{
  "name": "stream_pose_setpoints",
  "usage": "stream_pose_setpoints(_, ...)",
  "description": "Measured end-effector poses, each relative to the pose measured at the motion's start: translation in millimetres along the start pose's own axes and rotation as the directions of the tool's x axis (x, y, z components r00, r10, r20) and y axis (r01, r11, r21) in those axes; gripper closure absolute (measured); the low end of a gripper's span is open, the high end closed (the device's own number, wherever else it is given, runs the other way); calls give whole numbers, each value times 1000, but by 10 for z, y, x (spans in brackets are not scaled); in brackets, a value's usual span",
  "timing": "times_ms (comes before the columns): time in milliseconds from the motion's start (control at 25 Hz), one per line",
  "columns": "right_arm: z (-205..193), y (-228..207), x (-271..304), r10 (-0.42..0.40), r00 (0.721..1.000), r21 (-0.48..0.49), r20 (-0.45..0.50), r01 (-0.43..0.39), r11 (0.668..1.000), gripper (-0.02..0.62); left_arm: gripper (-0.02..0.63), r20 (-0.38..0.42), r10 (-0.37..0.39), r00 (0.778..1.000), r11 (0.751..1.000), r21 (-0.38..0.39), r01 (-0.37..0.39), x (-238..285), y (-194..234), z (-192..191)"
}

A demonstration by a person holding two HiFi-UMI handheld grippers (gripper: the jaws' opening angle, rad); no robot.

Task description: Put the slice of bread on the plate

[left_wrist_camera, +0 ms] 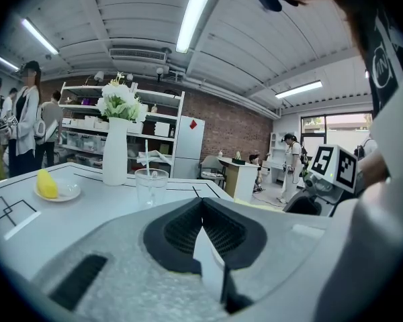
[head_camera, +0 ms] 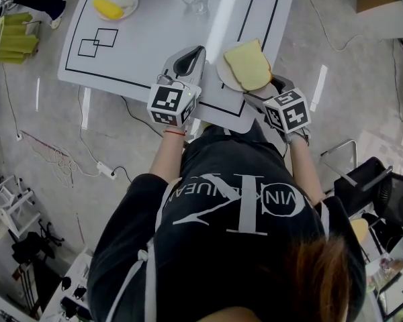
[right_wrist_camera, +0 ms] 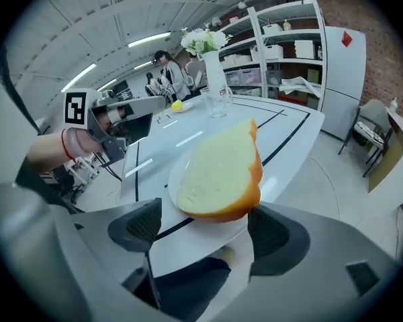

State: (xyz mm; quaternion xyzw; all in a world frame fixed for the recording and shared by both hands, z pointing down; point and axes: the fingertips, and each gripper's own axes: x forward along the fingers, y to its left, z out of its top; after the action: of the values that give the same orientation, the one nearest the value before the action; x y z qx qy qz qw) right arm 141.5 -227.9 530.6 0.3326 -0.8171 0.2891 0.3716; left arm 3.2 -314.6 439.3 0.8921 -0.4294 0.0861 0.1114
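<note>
Head view: camera high above the person, facing steeply down past the shoulders onto the white table (head_camera: pixel 154 42) and the floor around it; the farthest and widest look. Left gripper view: low behind the left gripper (left_wrist_camera: pixel 203 201), facing almost level across the tabletop toward a glass (left_wrist_camera: pixel 150 186) and a vase (left_wrist_camera: pixel 115 149). Right gripper view: behind the right gripper (right_wrist_camera: pixel 205 230), tipped downward, very near the slice of bread (right_wrist_camera: pixel 221 173) on its plate (right_wrist_camera: pixel 178 180). All three share the tabletop. Both gripper views take in the vase, and each catches the other gripper's marker cube (left_wrist_camera: pixel 336 166).
</note>
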Motion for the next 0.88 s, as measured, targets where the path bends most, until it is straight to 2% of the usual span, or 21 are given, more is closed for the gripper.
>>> stream_pose_setpoints(160, -26, -16, 22, -14, 999, -9, -29, 14, 1000, 181, 595, 0, 1, 1000, 1000, -3, -1, -13, 14, -3)
stream_pose_setpoints(440, -21, -70, -15, -29, 999, 20, -15, 29, 999, 179, 595, 0, -7, 1000, 1000, -9, 7, 6, 18, -4)
stream_pose_setpoints(720, -23, -132, -103, -43, 999, 68, 22, 41, 997, 178, 595, 7, -32, 999, 999, -16, 32, 74, -51, 32)
stream_pose_setpoints(880, 73, -171, -204, -60, 995, 79, 82, 53, 995, 181, 595, 11, -42, 999, 999, -12, 43, 95, -85, 62)
